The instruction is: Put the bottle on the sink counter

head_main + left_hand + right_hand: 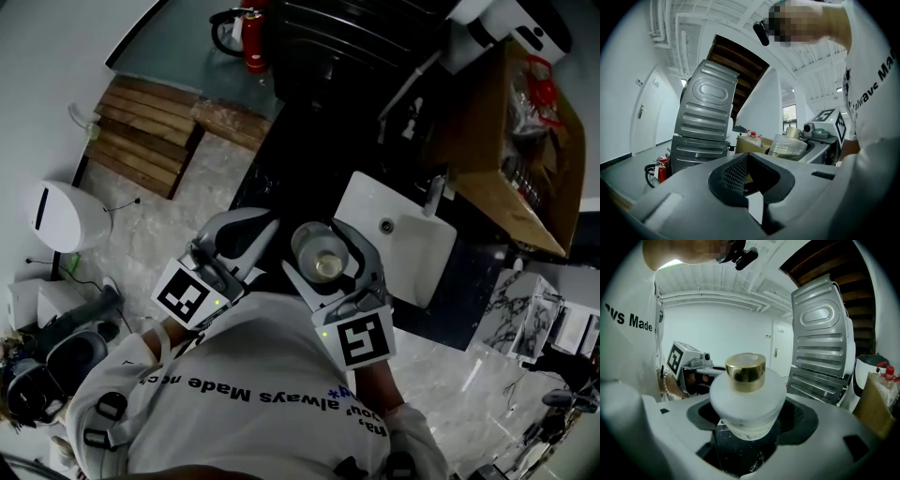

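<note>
A frosted white bottle (324,257) with a gold cap (745,366) stands upright between the jaws of my right gripper (324,246), which is shut on its body (747,401). It hangs in the air just left of the white sink basin (412,258), which is set in a dark counter (309,159). My left gripper (246,232) is beside it on the left, jaws together with nothing between them. In the left gripper view, the left gripper (749,176) points toward the bottle (787,146) at the right.
A faucet (433,195) stands at the basin's far edge. An open cardboard box (525,141) sits to the right of the sink. A wooden pallet (150,131), a red fire extinguisher (253,42) and a white bin (66,216) are on the floor at the left. Grey ribbed metal panels (705,117) stand ahead.
</note>
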`<state>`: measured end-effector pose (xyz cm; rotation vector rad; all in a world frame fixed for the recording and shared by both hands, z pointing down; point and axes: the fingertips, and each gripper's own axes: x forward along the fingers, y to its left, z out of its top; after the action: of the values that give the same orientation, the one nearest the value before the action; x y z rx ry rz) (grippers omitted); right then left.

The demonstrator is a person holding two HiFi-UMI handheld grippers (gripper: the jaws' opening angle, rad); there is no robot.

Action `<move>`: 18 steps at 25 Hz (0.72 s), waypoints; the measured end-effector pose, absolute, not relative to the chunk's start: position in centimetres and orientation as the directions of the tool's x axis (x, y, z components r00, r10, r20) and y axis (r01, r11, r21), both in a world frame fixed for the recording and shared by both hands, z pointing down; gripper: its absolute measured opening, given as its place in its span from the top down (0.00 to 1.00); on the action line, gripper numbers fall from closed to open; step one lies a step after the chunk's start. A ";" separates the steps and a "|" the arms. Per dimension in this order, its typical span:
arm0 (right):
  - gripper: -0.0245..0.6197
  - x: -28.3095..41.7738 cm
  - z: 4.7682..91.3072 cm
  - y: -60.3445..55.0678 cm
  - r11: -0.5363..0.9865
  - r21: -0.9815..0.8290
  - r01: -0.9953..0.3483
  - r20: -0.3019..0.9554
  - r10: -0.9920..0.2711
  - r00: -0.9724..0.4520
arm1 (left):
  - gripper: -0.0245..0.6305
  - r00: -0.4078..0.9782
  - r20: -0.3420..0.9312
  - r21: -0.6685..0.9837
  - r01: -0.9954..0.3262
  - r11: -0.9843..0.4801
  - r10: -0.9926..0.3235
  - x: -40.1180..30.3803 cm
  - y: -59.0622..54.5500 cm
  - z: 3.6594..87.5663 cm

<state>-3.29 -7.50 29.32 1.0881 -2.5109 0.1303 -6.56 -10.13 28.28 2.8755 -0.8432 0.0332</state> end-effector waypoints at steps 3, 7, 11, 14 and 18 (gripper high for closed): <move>0.44 -2.6 29.3 -7.6 0.692 0.071 -0.718 0.398 -0.680 -0.616 | 0.96 0.843 0.062 0.132 -0.538 -0.833 -0.535 -5.8 -10.3 28.0; 0.44 -1.1 29.2 -7.9 0.693 0.073 -0.717 0.402 -0.678 -0.615 | 0.96 0.842 0.075 0.140 -0.539 -0.831 -0.534 -4.3 -10.6 28.2; 0.44 0.9 29.2 -8.3 0.685 0.080 -0.724 0.407 -0.685 -0.604 | 0.96 0.844 0.074 0.149 -0.537 -0.831 -0.532 -2.5 -11.1 28.4; 0.44 2.0 29.5 -8.5 0.679 0.082 -0.730 0.414 -0.689 -0.595 | 0.96 0.844 0.074 0.151 -0.536 -0.831 -0.531 -1.7 -11.4 28.5; 0.44 2.6 30.3 -8.9 0.681 0.075 -0.729 0.427 -0.682 -0.594 | 0.96 0.842 0.087 0.148 -0.539 -0.829 -0.532 -1.2 -12.1 29.3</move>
<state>2.56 -8.88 30.26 1.0975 -2.4703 0.1487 -1.19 -12.05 29.29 2.8535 -0.8356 0.0627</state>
